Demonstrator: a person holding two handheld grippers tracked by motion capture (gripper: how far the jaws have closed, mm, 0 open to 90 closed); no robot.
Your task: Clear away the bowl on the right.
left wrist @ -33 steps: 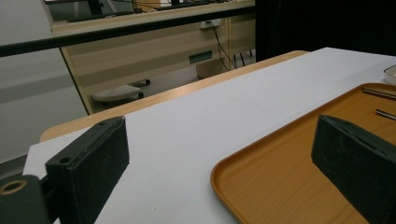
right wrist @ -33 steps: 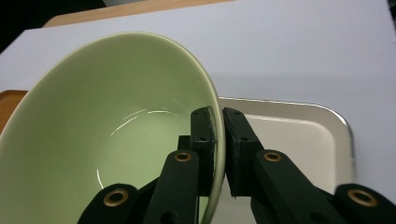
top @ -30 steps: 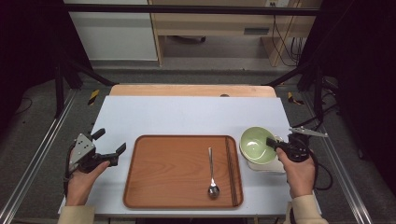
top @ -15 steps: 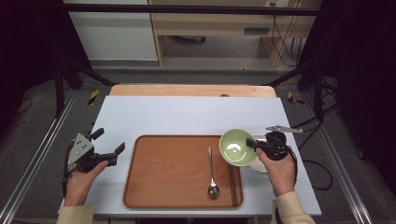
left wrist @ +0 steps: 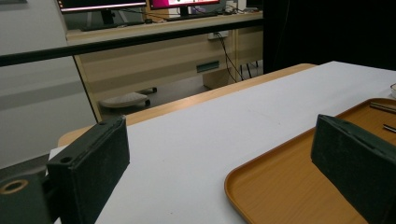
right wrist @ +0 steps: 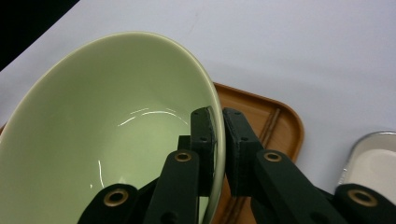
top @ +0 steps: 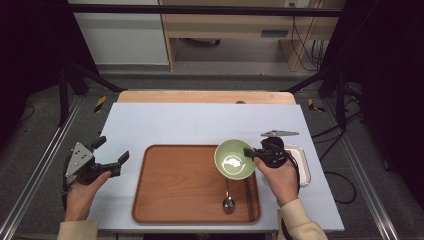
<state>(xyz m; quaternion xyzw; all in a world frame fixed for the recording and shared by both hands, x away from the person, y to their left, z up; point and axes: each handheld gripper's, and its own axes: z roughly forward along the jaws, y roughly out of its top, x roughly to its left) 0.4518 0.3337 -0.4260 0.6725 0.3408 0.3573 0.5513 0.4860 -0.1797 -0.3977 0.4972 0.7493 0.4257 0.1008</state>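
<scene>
Fingers (right wrist: 204, 140) of the right gripper (top: 251, 154) clamp the pale green ceramic bowl's (top: 234, 159) rim, carrying it above the brown wooden tray's (top: 185, 185) right edge; the left gripper (top: 107, 157) waits, jaws apart.

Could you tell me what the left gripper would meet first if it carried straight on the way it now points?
Probably the near rim of the brown wooden tray; the left gripper points across bare table toward it.

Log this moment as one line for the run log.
right gripper: shut on green bowl rim | bowl: above wooden tray | left gripper: open, nothing held, beside tray | spoon, chopsticks: on tray
</scene>
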